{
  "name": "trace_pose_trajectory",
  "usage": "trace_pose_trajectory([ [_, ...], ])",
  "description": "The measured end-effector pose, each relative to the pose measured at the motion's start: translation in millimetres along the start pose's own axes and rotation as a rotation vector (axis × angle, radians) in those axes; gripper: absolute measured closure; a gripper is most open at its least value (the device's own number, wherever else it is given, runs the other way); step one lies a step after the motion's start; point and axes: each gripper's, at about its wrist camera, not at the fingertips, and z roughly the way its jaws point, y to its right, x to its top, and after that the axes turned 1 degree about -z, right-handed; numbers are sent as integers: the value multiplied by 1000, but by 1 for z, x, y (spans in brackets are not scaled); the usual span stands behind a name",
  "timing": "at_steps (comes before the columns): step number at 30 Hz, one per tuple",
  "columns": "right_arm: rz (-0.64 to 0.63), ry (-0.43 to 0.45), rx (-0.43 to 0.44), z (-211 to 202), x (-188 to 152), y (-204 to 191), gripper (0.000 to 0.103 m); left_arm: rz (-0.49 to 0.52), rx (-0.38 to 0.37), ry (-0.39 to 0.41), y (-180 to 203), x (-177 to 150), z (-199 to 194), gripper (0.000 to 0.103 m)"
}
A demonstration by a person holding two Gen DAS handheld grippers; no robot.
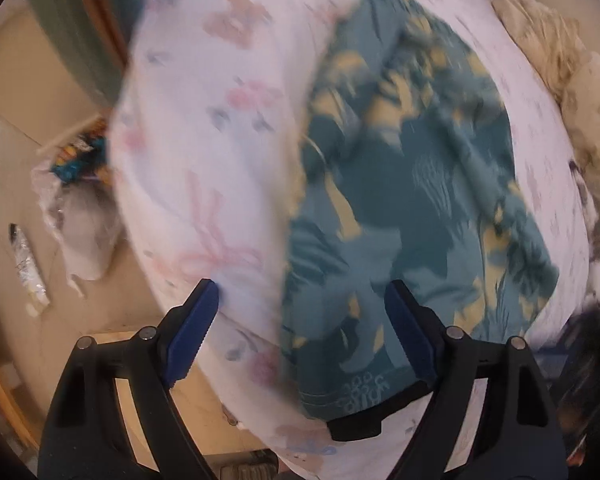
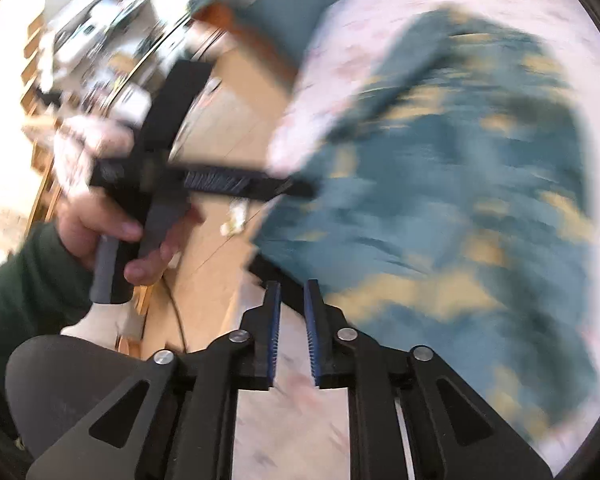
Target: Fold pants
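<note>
The pants [image 1: 412, 184] — teal fabric with a pale yellow leaf print — lie spread on a bed covered by a white floral sheet [image 1: 204, 128]. In the left wrist view their hem end, with a row of faint stitched marks too blurred to read, sits low in the frame between the two blue-padded fingers of the left tool [image 1: 302, 300]. That tool stands wide open with nothing gripped; its right finger overlaps the teal cloth and its left finger lies over the white sheet, though whether either touches the fabric cannot be told.

In the right wrist view the pants [image 2: 460, 200] fill the right half of the frame, heavily blurred. The right tool [image 2: 292, 292] has its blue pads drawn close with a narrow gap between them; they hold nothing, and the near edge of the pants lies just beyond and to the right of the tips. To the left, a hand [image 2: 100, 200] in a dark green sleeve grips the black handle of the other tool, whose tip reaches the pants' edge.

Beyond the bed, a crumpled cream blanket [image 1: 560, 60] bunches at the far right edge, and on the tan floor [image 1: 16, 184] lie a white bag [image 1: 80, 232] and a silvery wrapper [image 1: 28, 268] — no writing on it is legible.
</note>
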Motion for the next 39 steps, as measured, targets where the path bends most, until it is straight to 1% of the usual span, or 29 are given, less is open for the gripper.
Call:
trace_pose_trajectory([
  [1,41,37,-31,-18,-9,16,74,26,21,1,6,-2,4,23],
  [2,72,61,-53,-29,-16,23,65,46,32,1,10,-4,6,23],
  [3,139,113,-99,-53,-31,40,43,79,40,2,17,-8,8,23],
  [4,186,152,-130,-68,-38,56,33,104,52,1,22,-9,9,25],
  [5,243,186,-163,-82,-45,74,33,125,73,-4,27,-10,11,30],
  [6,277,196,-176,-93,-56,94,33,158,105,-16,34,-11,14,31],
  [8,369,192,-201,-101,-64,119,33,186,122,-38,42,-14,17,33],
  [9,407,181,-182,-99,-70,129,33,184,116,-46,44,-14,18,38],
  [10,440,160,-153,-92,-76,138,33,182,98,-53,46,-15,18,50],
  [11,461,145,-137,-86,-77,139,33,186,79,-63,49,-15,18,57],
  [13,495,111,-103,-64,-82,141,33,196,76,-76,56,-16,19,57],
  [15,500,104,-77,-49,-86,145,33,178,64,-94,59,-17,21,65],
  [17,490,132,-55,-37,-84,140,32,156,66,-109,56,-17,27,95],
  [18,495,143,-32,-30,-80,138,32,137,54,-113,56,-16,27,97],
  [19,503,145,9,-26,-78,136,35,131,60,-119,60,-17,26,97],
  [20,505,136,53,-21,-76,132,42,141,95,-120,64,-18,24,97],
  [21,461,105,57,-13,-72,123,82,163,124,-128,70,-18,20,97],
  [22,401,78,9,-7,-68,113,94,182,132,-128,77,-17,15,98],
  [23,360,66,-14,-3,-64,106,94,195,137,-119,86,-16,8,98],
  [25,358,112,-4,-13,-60,101,97,181,137,-83,99,-13,-16,98],
  [26,355,138,0,-25,-58,98,98,167,130,-62,103,-13,-28,98],
  [27,350,161,4,-36,-56,95,98,156,116,-21,111,-14,-47,98],
  [29,344,206,20,-63,-55,88,98,136,75,42,122,-20,-75,98],
  [30,336,239,25,-86,-55,82,98,116,45,79,129,-26,-91,98],
  [32,325,301,47,-122,-56,73,98,69,-41,157,147,-43,-125,98],
  [33,311,342,50,-149,-59,67,98,58,-70,177,157,-45,-141,98],
  [35,262,376,19,-188,-60,49,98,85,-99,231,175,-58,-167,98],
  [36,240,387,10,-204,-62,43,98,110,-105,276,189,-69,-185,98],
  [39,202,427,0,-262,-70,15,98,89,-188,366,211,-92,-229,98],
])
